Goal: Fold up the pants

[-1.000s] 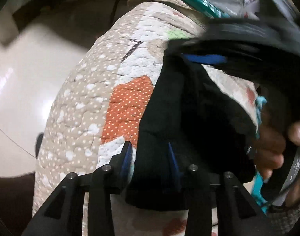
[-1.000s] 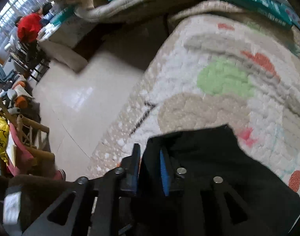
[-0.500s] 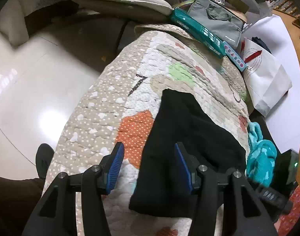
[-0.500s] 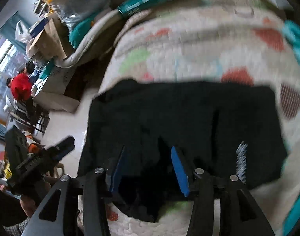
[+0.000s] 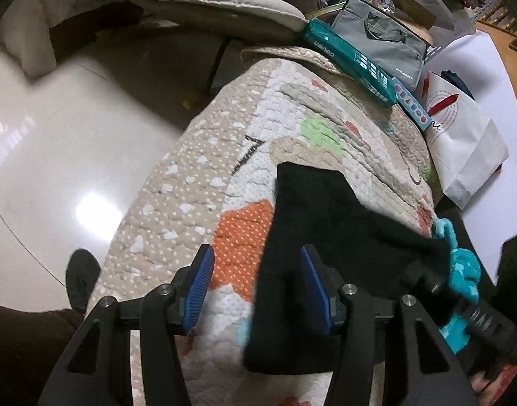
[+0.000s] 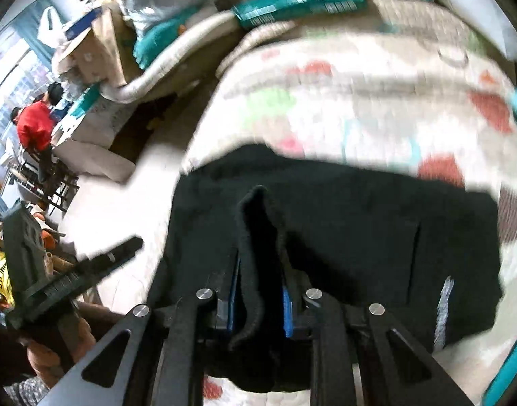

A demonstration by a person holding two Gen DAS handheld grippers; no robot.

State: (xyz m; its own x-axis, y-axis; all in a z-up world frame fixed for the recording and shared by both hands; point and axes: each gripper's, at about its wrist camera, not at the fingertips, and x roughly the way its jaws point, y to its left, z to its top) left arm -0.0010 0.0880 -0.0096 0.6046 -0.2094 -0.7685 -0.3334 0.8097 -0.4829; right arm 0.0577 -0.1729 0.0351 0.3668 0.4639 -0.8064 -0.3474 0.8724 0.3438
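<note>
Black pants [image 5: 326,223] lie folded on a quilted patchwork mat [image 5: 197,186]. My left gripper [image 5: 256,287] hangs open just above the near left edge of the pants, its blue pads apart and touching nothing. In the right wrist view the pants [image 6: 360,220] spread across the mat [image 6: 360,101]. My right gripper [image 6: 260,297] is closing on a raised fold of the black cloth, which fills the gap between its pads. The left gripper [image 6: 129,247] shows at the left of that view, held by a hand.
A teal box [image 5: 353,54], a grey bag [image 5: 380,37] and a white paper bag [image 5: 461,135] crowd the mat's far end. A teal cloth [image 5: 461,270] lies beside the pants on the right. Shiny floor [image 5: 72,135] and a dark shoe [image 5: 82,277] lie left.
My left gripper let go of the pants, opened and drew back a little. My right gripper swung across to the other side of the pants, opened, then closed on a fold.
</note>
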